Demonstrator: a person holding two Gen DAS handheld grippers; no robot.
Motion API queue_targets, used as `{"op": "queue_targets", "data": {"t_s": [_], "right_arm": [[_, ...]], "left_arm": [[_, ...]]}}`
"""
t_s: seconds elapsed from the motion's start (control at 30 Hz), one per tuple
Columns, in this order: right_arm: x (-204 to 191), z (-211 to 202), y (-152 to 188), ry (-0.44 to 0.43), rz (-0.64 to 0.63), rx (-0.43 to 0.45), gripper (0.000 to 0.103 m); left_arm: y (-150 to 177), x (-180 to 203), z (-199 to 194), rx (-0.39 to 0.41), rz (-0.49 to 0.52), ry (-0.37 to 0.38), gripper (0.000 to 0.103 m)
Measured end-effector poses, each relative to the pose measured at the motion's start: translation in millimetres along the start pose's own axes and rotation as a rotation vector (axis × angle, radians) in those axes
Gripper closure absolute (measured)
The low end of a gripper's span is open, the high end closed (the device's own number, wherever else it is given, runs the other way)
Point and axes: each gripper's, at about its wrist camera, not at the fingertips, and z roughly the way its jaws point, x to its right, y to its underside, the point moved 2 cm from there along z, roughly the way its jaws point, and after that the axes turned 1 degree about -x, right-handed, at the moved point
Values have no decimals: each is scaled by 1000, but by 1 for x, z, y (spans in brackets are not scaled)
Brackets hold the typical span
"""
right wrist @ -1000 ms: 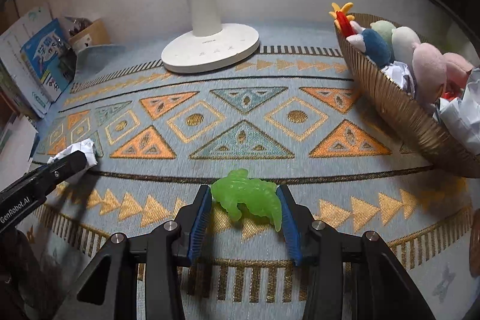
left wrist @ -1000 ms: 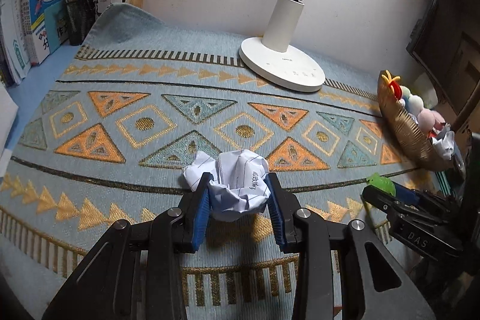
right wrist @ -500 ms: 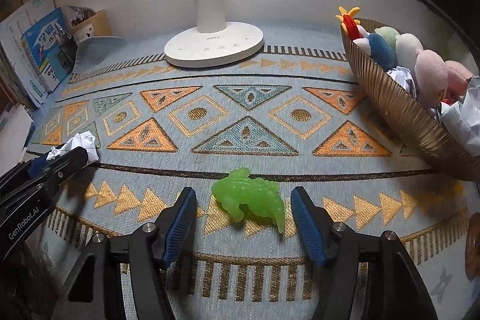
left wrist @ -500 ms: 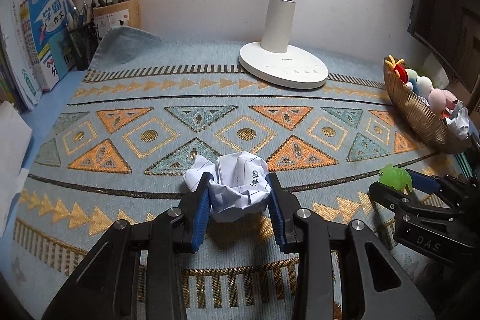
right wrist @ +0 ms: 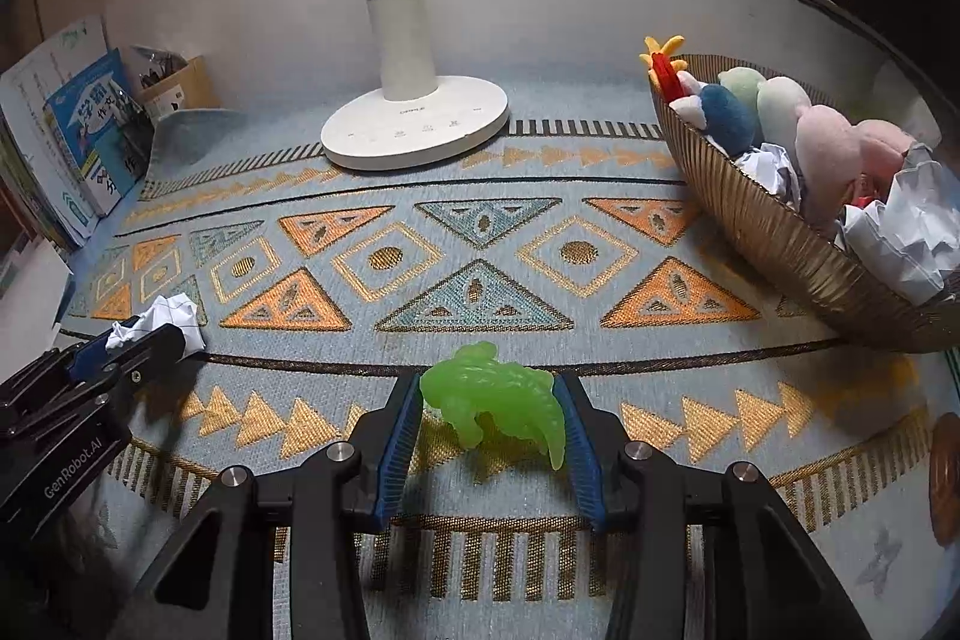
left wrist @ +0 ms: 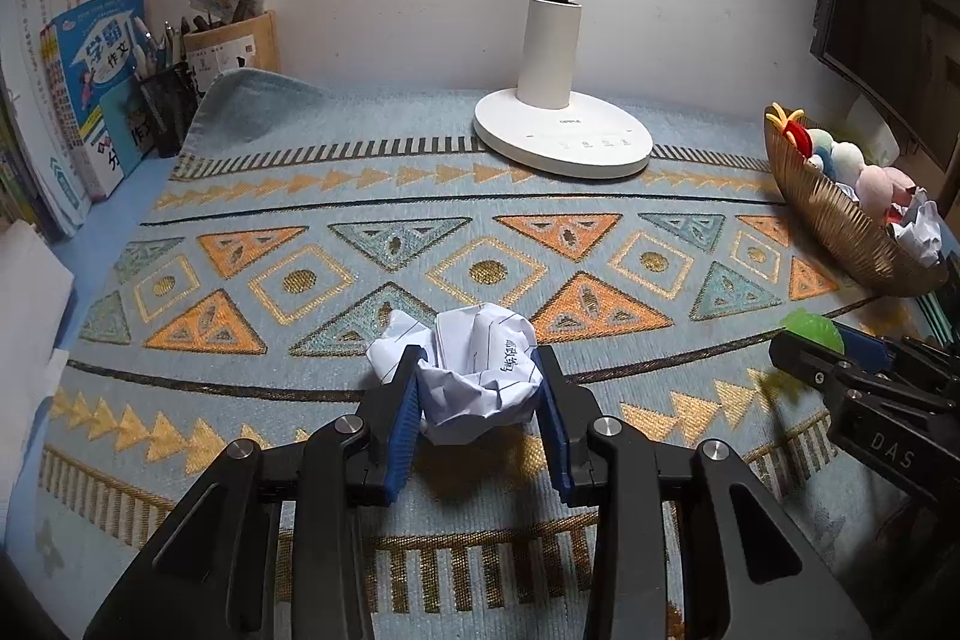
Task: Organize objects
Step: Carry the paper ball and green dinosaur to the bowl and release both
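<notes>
My left gripper [left wrist: 480, 388] is shut on a crumpled white paper ball [left wrist: 474, 376], held just above the patterned mat [left wrist: 300, 280]. My right gripper [right wrist: 489, 400] is shut on a translucent green toy dinosaur [right wrist: 498, 394], low over the mat. In the right wrist view the left gripper [right wrist: 144, 340] and its paper ball [right wrist: 162, 316] show at the far left. In the left wrist view the right gripper [left wrist: 840, 340] and the green toy [left wrist: 810, 328] show at the right edge.
A woven golden basket [right wrist: 768, 232] with plush toys and crumpled paper stands at the right. A white desk lamp [right wrist: 414, 130] stands at the back centre. Books [left wrist: 84, 100] and a pen holder [left wrist: 162, 100] line the back left.
My right gripper opened around the green dinosaur half a second ago and has closed on it again. My left gripper keeps its hold on the paper ball and has lifted slightly.
</notes>
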Motion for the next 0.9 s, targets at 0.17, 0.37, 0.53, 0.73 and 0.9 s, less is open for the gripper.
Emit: {"op": "queue_targets", "data": {"t_s": [0.17,0.37,0.53,0.73,0.9], "right_arm": [[11,-42,-15,-66,32,97,59],[48,-121,-63,28,50,298,59],[110,-142,-100,126,156,364,59],[162,-117,-129,152,239,319,59],[185,-84,-139,132,281,234,58]], "left_arm": [[-33,28,-25,74,31,71,71],[-105,100,-51,195,141,238,71],[-145,163,-31,163,188,389,71],[-158,215,19,88,197,460,60],[-151,226,46,7,211,445,60]]}}
